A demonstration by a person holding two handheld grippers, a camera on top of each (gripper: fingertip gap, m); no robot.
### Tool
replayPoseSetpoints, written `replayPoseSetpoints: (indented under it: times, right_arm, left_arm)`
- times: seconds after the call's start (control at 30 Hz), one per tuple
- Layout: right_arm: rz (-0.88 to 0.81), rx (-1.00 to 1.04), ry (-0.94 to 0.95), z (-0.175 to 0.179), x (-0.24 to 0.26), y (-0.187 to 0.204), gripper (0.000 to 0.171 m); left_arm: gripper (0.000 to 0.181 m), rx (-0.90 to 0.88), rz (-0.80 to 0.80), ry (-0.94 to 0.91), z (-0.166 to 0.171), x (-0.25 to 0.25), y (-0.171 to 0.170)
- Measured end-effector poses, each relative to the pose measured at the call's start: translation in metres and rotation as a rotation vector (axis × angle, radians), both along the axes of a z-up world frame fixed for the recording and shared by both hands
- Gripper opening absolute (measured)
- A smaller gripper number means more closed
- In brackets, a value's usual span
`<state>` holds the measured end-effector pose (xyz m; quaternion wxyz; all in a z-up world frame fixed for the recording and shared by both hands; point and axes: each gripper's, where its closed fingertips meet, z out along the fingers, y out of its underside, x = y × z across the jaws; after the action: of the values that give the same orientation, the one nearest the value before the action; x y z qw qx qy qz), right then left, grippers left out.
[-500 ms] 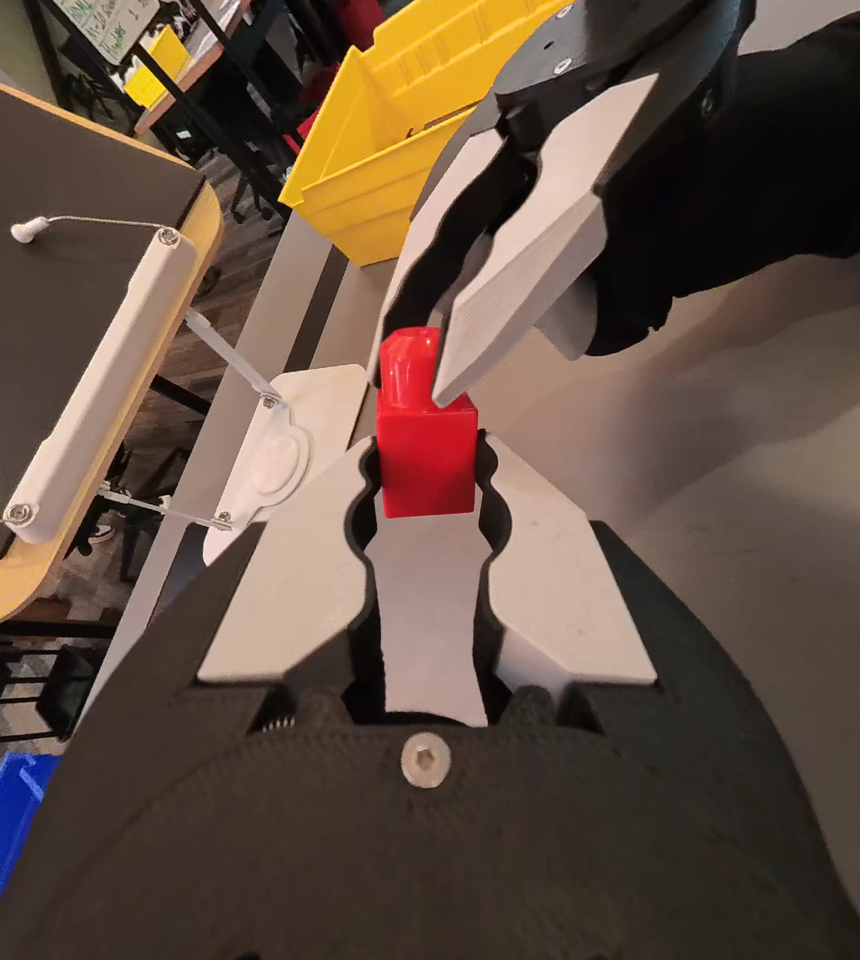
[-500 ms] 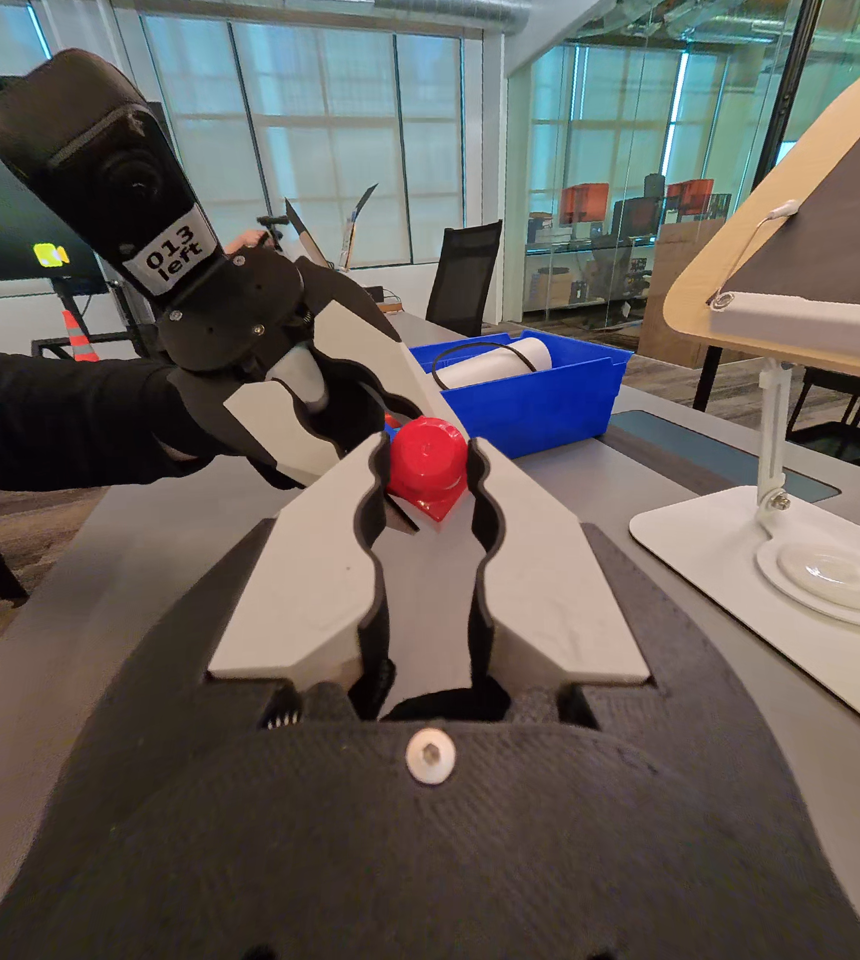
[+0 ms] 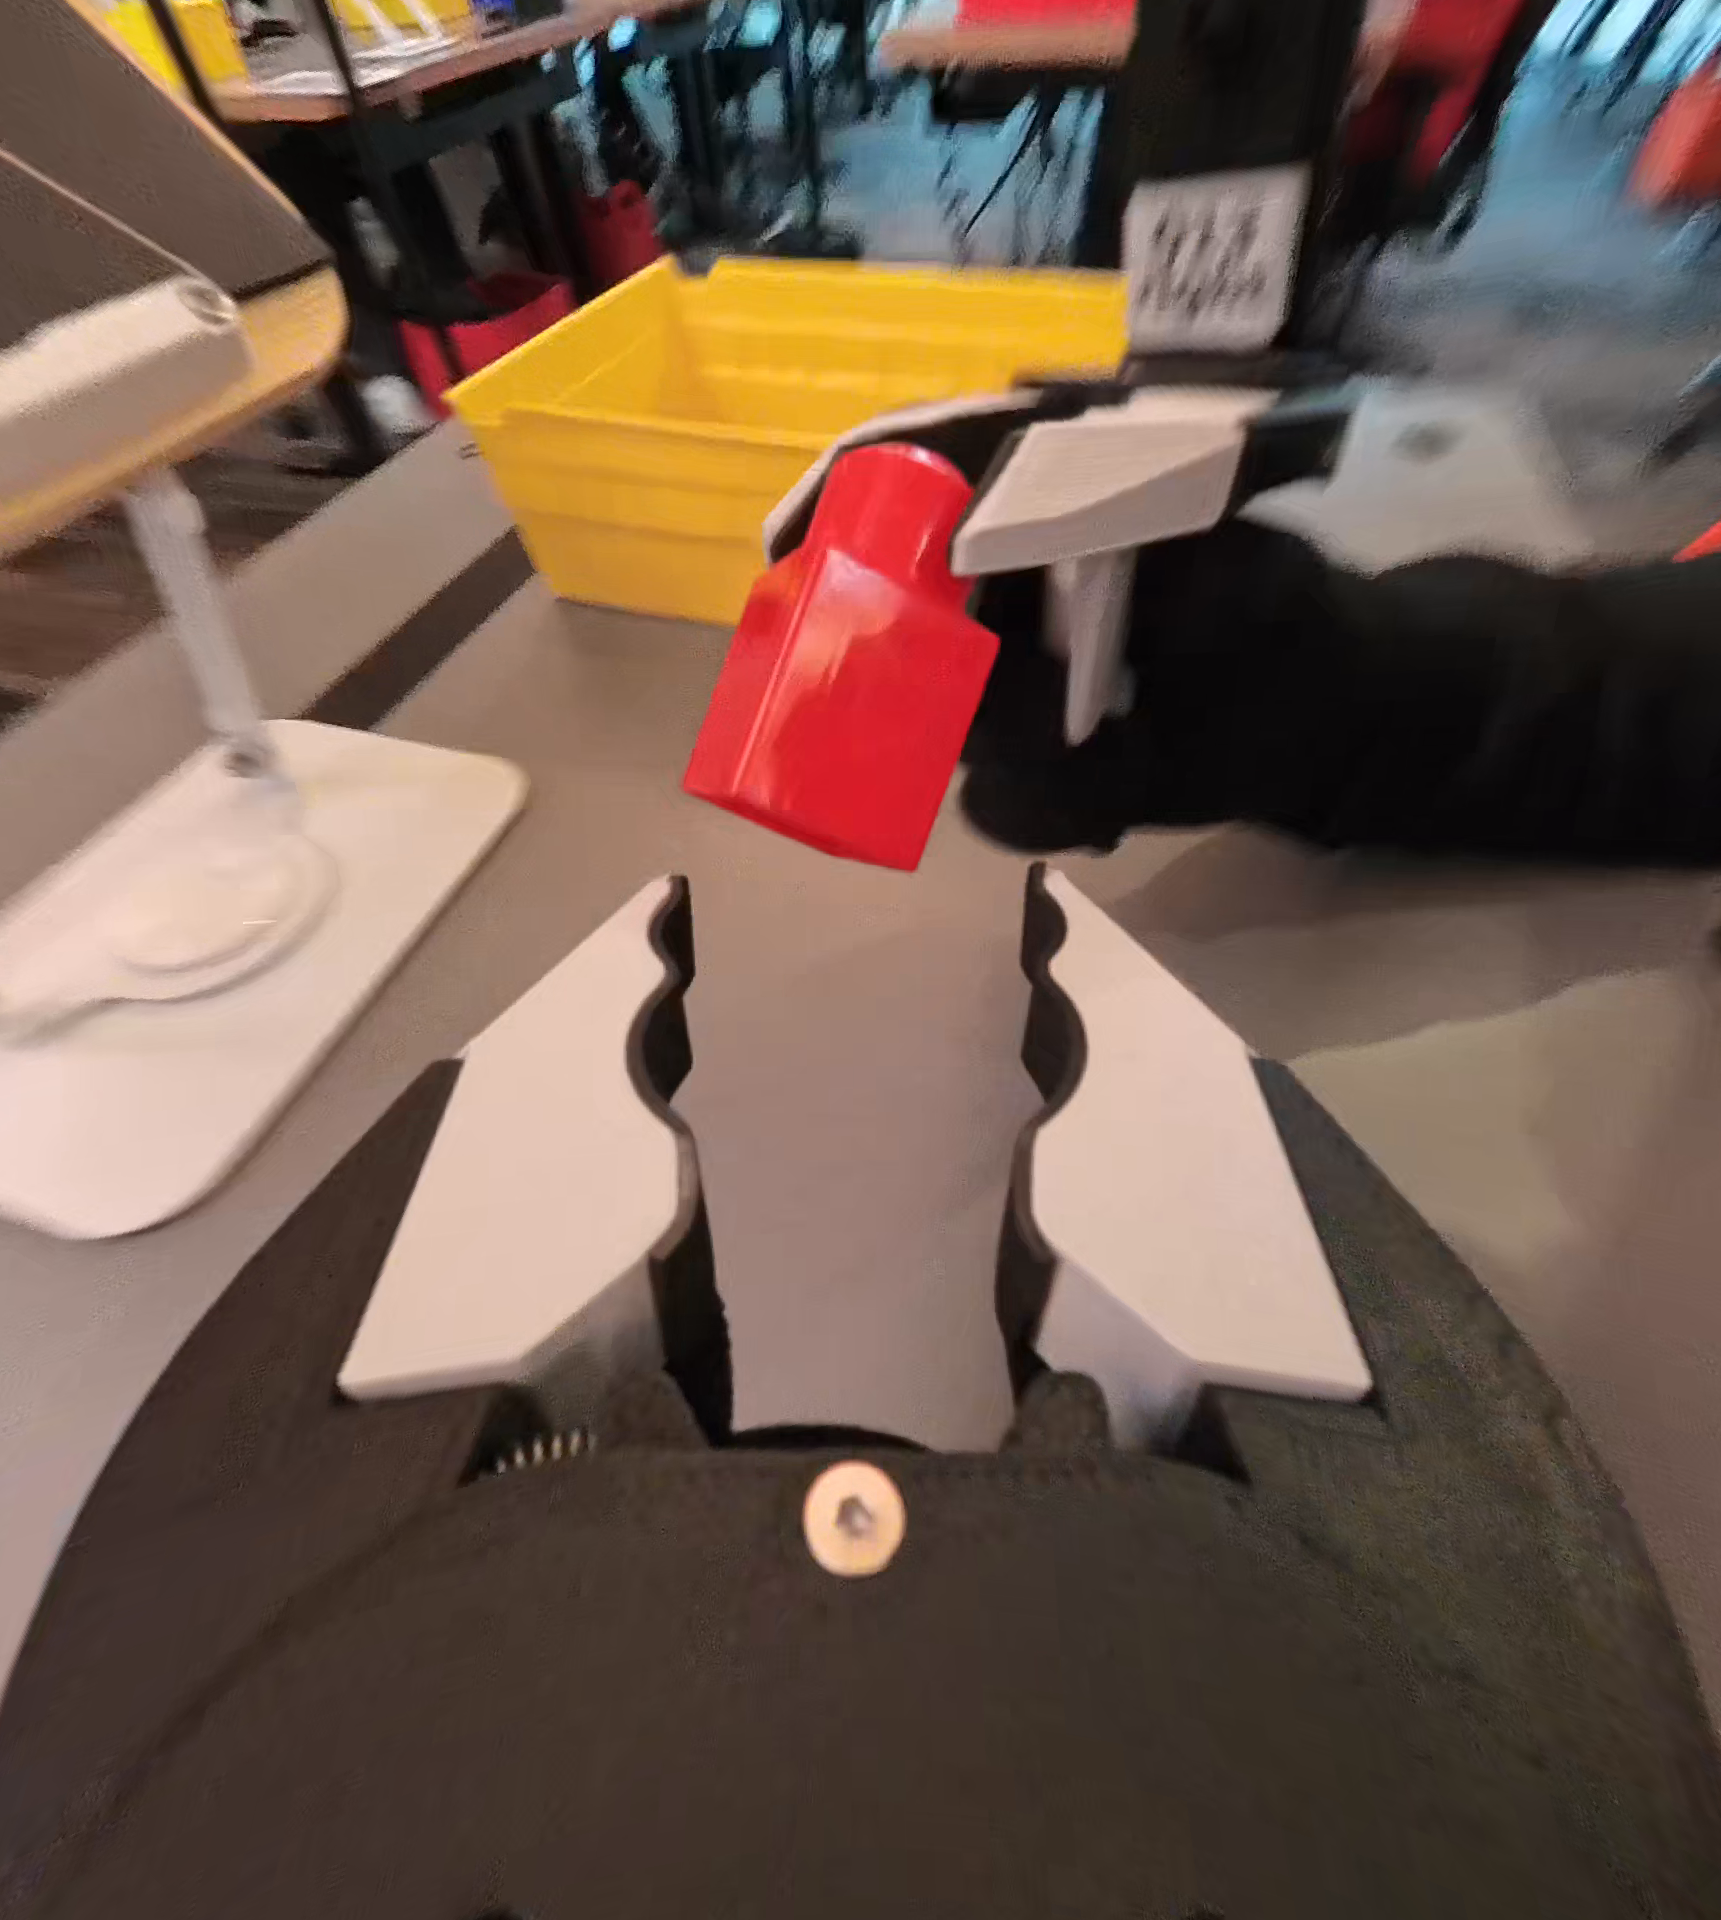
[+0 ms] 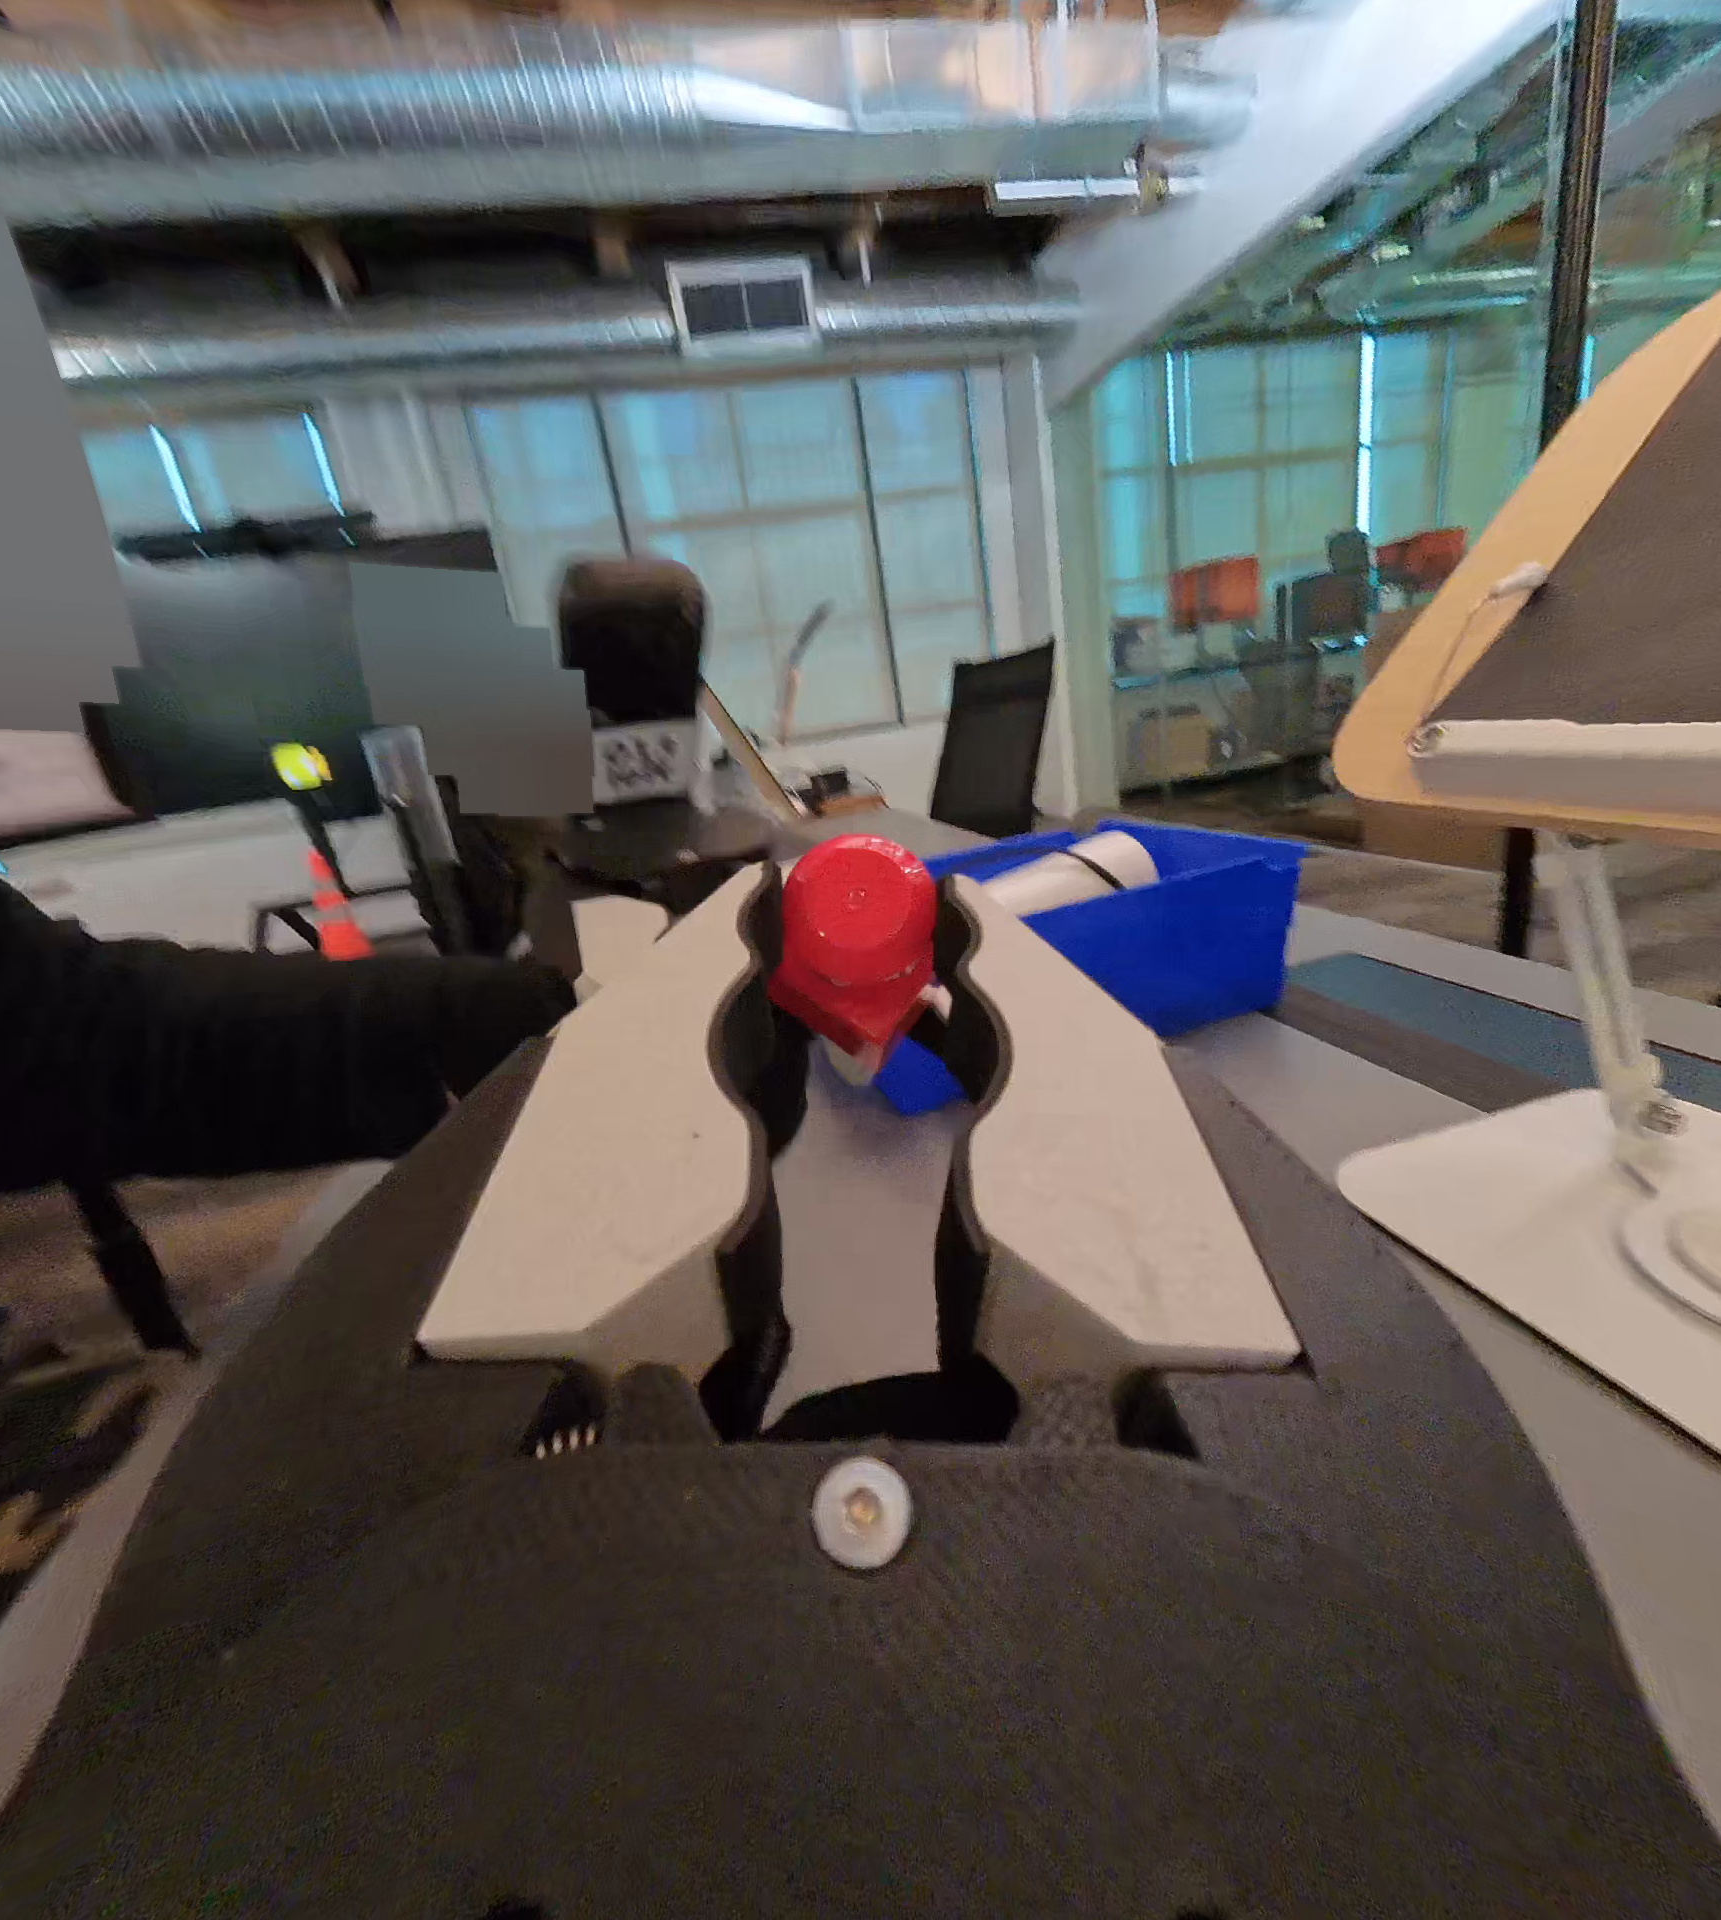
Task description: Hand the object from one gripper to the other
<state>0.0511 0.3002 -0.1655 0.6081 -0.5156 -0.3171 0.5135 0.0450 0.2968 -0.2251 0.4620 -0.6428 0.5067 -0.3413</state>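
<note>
The right tool [image 4: 854, 914] clamps the round neck of the glossy red plastic bottle-shaped block [image 3: 840, 686], holding it tilted above the grey table [image 3: 1458, 1195]. The left tool [image 3: 856, 894] stands wide apart and empty, just beneath the block without touching it. A yellow plastic bin [image 3: 627, 457] sits behind.

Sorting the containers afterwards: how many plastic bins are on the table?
2: a yellow bin beyond the left gripper, and a blue bin beyond the right gripper. Others may sit out of view.
</note>
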Motion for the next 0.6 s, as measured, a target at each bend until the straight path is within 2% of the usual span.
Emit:
replayPoseSetpoints:
  times: [0.13, 0.23, 0.47, 0.6]
  right_arm:
    - [0.092, -0.034, 0.145, 0.013, 0.011, -0.005, 0.027]
    - [0.127, -0.051, 0.235, 0.021, 0.022, -0.005, 0.026]
    - [0.217, -0.050, 0.329, 0.033, 0.032, -0.014, 0.026]
    - [0.263, -0.023, 0.331, 0.036, 0.029, -0.024, 0.027]
  left_arm:
    - [0.066, -0.386, -0.158, -0.379, 0.030, 0.013, -0.016]
    - [0.052, -0.486, -0.210, -0.629, 0.054, 0.009, -0.015]
    - [0.030, -0.500, -0.118, -0.770, 0.049, 0.007, 0.001]
    - [0.022, -0.521, -0.181, -0.803, 0.056, 0.012, -0.005]
